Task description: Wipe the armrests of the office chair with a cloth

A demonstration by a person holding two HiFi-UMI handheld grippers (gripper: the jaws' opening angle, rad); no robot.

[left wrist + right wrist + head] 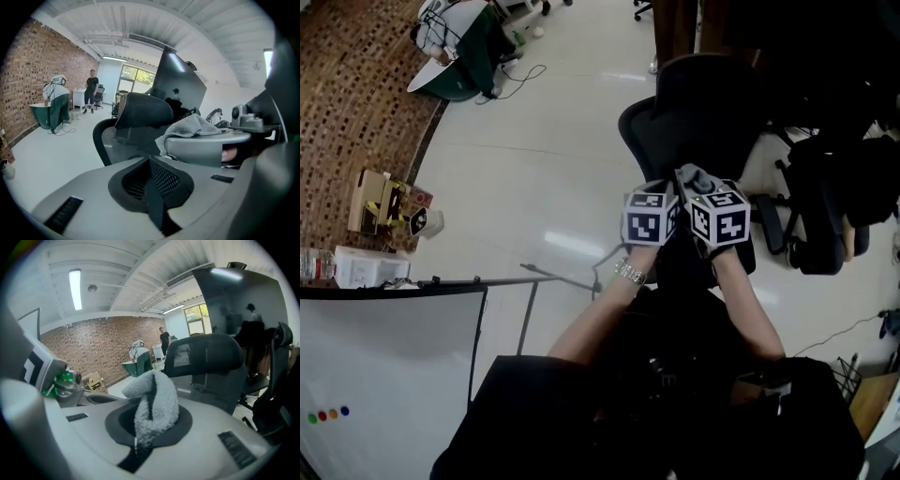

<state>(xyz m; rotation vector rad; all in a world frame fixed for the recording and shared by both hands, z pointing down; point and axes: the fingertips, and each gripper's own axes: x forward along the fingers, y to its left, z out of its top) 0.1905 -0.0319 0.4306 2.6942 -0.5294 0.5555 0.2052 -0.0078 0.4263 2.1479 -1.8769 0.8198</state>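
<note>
A black mesh office chair (705, 108) stands just ahead of both grippers, its backrest and headrest (140, 115) facing me; I cannot make out its armrests clearly. My right gripper (144, 430) is shut on a grey terry cloth (155, 403), which sticks up folded from between the jaws. In the left gripper view the cloth (194, 126) drapes over the right gripper's top. My left gripper (152, 190) is shut with nothing in it, its pads meeting. In the head view the left gripper (652, 214) and the right gripper (717, 216) are side by side, almost touching, over the chair's seat area.
A second black chair (830, 202) stands close on the right. A whiteboard (384, 366) on a stand is at lower left, with cardboard boxes (380, 202) by the brick wall. Two people (91, 89) are far down the room. White floor lies open to the left.
</note>
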